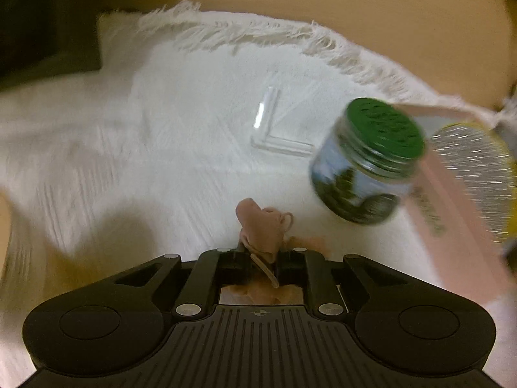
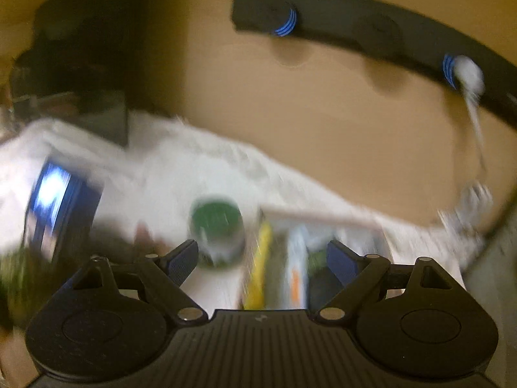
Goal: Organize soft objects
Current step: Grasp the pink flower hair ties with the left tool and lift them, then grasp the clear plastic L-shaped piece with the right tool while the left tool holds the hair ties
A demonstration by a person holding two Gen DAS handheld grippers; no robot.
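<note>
One small pink cloth [image 1: 260, 229], limp and light, hangs bunched in the pinched left claw [image 1: 258, 253] just above the white towel [image 1: 161, 148], best held by its gathered fold, while the right claw [image 2: 261, 262] stands spread and empty.

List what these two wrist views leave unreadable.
- Left wrist: green-lidded glass jar, label blurred.
- Left wrist: small pinkish-tan soft item, its lower end hidden between the left gripper fingers.
- Right wrist: contents of the pale box, smeared by motion blur.
</note>
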